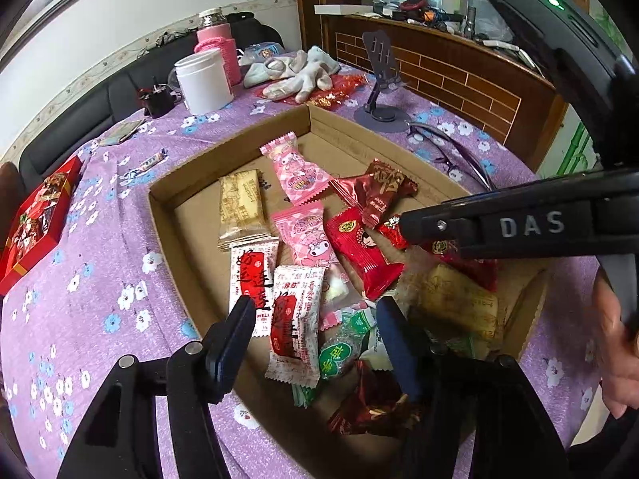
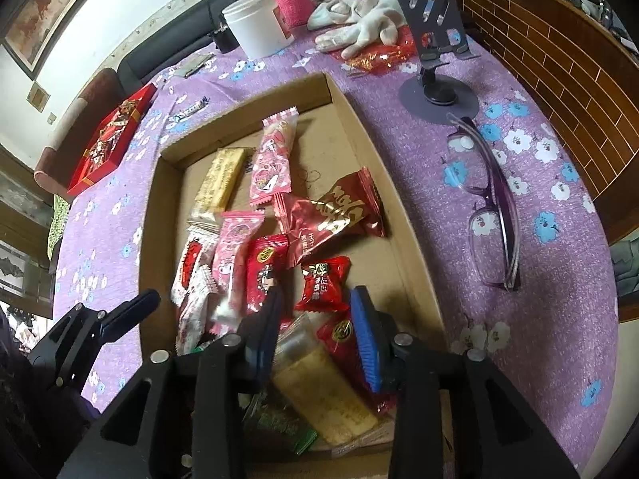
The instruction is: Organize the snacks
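Hovering both spread, empty: left hand-held gripper [image 1: 315, 319], right hand-held gripper [image 2: 319, 319] over snacks [image 2: 259, 239] heaped in cardboard tray [image 2: 403, 247], I risk pinching two overlapping wrappers at 6 o'clock.

A shallow brown cardboard tray [image 2: 351, 107] lies flat, holding a loose heap of wrapped snacks. At its far end a long pink cartoon-printed packet [image 2: 273, 155] lies beside a pale yellow biscuit bar [image 2: 219, 183]. A dark red foil pouch with gold lettering [image 2: 333, 215] sits toward the right wall. A small red candy [image 2: 323, 283] lies just below it. Two white-and-red sachets [image 1: 275, 299] overlap near the left wall, and a green-wrapped sweet [image 1: 339, 351] lies beside them.
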`<state>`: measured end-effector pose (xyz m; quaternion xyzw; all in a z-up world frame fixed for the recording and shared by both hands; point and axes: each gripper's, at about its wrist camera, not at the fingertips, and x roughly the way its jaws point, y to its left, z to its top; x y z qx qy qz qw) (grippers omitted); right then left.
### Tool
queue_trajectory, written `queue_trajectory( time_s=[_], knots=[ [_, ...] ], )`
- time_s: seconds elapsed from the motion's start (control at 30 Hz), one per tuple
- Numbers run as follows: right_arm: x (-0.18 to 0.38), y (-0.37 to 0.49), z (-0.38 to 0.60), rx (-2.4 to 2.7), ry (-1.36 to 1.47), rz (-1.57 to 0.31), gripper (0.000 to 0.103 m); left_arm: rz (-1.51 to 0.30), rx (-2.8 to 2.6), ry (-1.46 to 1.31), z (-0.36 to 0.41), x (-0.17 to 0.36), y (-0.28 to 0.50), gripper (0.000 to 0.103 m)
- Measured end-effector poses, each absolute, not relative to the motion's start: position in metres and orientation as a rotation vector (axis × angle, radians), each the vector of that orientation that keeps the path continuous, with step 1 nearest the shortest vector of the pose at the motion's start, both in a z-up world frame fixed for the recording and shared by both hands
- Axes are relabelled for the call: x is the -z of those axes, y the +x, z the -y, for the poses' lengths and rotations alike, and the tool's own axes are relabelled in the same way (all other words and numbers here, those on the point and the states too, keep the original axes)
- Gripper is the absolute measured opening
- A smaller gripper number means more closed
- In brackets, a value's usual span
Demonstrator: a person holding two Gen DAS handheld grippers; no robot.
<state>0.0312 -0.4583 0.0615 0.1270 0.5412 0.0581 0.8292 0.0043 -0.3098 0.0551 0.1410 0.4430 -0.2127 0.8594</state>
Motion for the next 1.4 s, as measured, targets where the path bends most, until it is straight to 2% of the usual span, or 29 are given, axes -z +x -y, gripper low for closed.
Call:
queue_trajectory(
  time_s=[0.03,0.1,0.23,0.33,0.4,0.47,0.67,1.07,1.4],
  knots=[
    [-0.064,0.029,0.459,-0.124,0.27,-1.147,0.038,-0.926,0.441,0.291,0.308,-0.057,0.003,0.07],
    [-0.069,0.024,0.459,-0.116,0.268,-1.141,0.043,-0.908,0.427,0.271,0.304,-0.063,0.0,0.083],
    [-0.088,0.006,0.462,-0.112,0.246,-1.08,0.051,-0.858,0.393,0.222,0.287,-0.08,-0.014,0.088],
    [-0.104,-0.011,0.464,-0.098,0.223,-1.015,0.069,-0.831,0.38,0.185,0.271,-0.094,-0.027,0.095],
    [-0.116,-0.026,0.462,-0.077,0.188,-0.946,0.077,-0.795,0.373,0.144,0.256,-0.104,-0.038,0.102],
    [-0.123,-0.043,0.456,-0.063,0.154,-0.888,0.085,-0.772,0.401,0.093,0.239,-0.113,-0.049,0.102],
    [-0.132,-0.079,0.425,-0.028,0.158,-0.796,0.087,-0.891,0.48,0.115,0.216,-0.117,-0.042,0.102],
    [-0.145,-0.114,0.385,0.105,0.234,-0.755,0.087,-0.691,0.549,0.257,0.18,-0.162,-0.063,0.102],
    [-0.154,-0.159,0.386,0.228,0.229,-0.726,0.088,-0.707,0.592,0.3,0.193,-0.172,-0.062,0.102]
  ],
)
